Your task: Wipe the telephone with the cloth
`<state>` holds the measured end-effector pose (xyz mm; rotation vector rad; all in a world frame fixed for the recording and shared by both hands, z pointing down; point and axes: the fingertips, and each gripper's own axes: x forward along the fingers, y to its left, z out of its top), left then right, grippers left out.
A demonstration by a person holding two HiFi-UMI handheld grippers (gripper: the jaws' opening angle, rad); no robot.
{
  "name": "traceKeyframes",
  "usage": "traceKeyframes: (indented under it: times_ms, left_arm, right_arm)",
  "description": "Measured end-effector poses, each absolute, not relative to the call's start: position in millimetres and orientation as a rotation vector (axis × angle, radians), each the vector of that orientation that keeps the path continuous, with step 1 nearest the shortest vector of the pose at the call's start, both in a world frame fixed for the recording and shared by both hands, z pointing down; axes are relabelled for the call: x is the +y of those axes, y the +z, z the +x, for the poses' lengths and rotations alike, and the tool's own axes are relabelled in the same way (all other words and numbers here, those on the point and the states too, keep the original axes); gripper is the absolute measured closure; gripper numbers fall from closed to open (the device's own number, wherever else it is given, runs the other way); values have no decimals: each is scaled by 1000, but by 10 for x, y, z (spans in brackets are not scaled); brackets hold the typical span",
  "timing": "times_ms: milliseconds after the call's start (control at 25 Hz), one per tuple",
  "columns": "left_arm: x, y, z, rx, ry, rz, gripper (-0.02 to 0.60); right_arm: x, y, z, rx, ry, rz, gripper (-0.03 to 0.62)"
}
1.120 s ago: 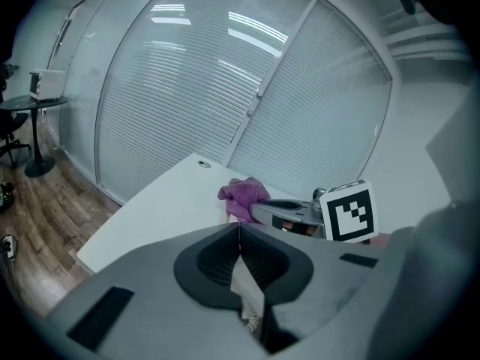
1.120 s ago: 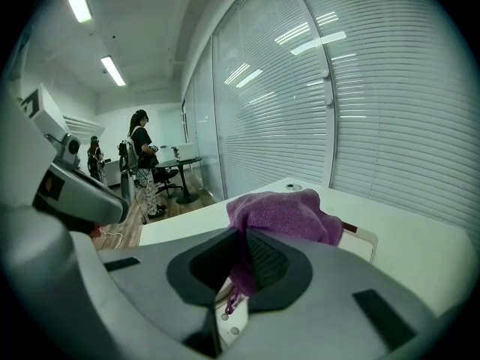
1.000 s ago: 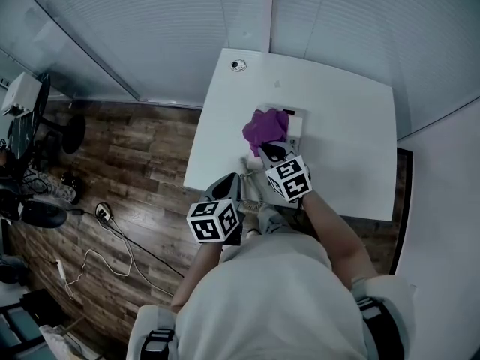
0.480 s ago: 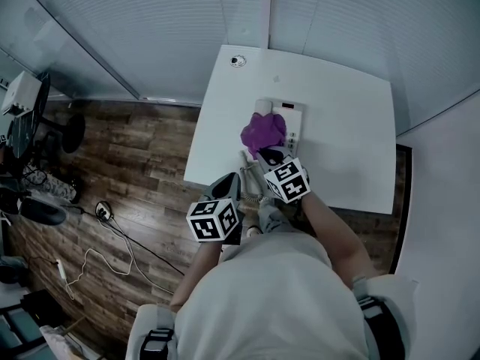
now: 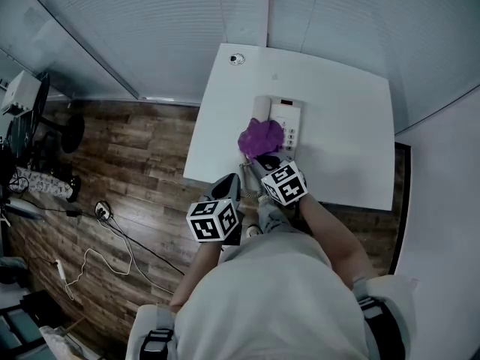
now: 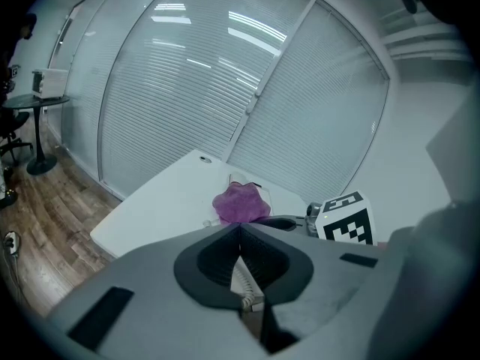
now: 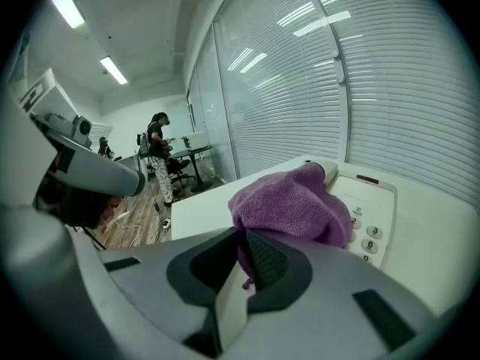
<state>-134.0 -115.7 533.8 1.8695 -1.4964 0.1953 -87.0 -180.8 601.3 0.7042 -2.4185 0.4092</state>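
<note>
Pinching the cloth (image 7: 289,201), the right gripper (image 7: 244,235) is holding it on the phone's (image 7: 369,201) left side, beside the keypad, on the table (image 5: 345,126). The left gripper (image 6: 240,227) is hovering nearby, jaws together, with the cord (image 6: 244,280) showing behind them.

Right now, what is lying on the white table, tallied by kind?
Telephone: 1
Purple cloth: 1
Small round fitting: 1
Total: 3
</note>
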Motion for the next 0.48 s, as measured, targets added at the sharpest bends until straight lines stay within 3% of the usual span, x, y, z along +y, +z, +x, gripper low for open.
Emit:
traceKeyframes:
  times_ms: [480]
  left_arm:
    - [-1000, 5363, -1362, -1511, 201, 1857, 561]
  right_arm:
    - [-1558, 6253, -872, -2378, 421, 664, 548]
